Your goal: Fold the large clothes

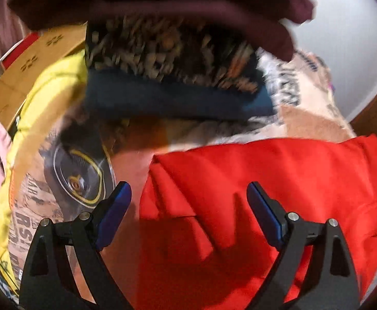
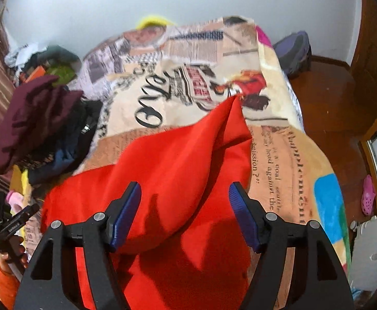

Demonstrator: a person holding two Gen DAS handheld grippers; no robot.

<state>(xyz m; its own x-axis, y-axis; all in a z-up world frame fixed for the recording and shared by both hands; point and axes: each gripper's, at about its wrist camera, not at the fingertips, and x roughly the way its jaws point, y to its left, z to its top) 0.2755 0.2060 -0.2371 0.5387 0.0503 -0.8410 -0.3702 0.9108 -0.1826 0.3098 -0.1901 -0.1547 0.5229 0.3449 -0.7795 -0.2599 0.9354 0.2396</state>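
A bright red garment [image 1: 266,170] [image 2: 178,149] lies bunched on a bed covered by a newspaper-print blanket [image 2: 279,142] [image 1: 304,98]. One fold of it rises to a point toward the middle of the bed. My left gripper [image 1: 188,188] hangs just over the garment's left part, its jaws wide open and no cloth between the blue pads [image 1: 116,211]. My right gripper [image 2: 184,187] is also open above the red fabric, which passes under its pads [image 2: 126,214] without being pinched. A hand in an orange sleeve [image 2: 6,276] shows at the lower left of the right wrist view.
A pile of other clothes, topped by a maroon garment [image 1: 162,0] [image 2: 33,113], sits at the bed's far left side. A yellow cloth [image 1: 46,95] and a cardboard box [image 1: 33,59] lie beside it. A backpack [image 2: 294,51] and a pink shoe [image 2: 368,196] are on the wooden floor [image 2: 330,98].
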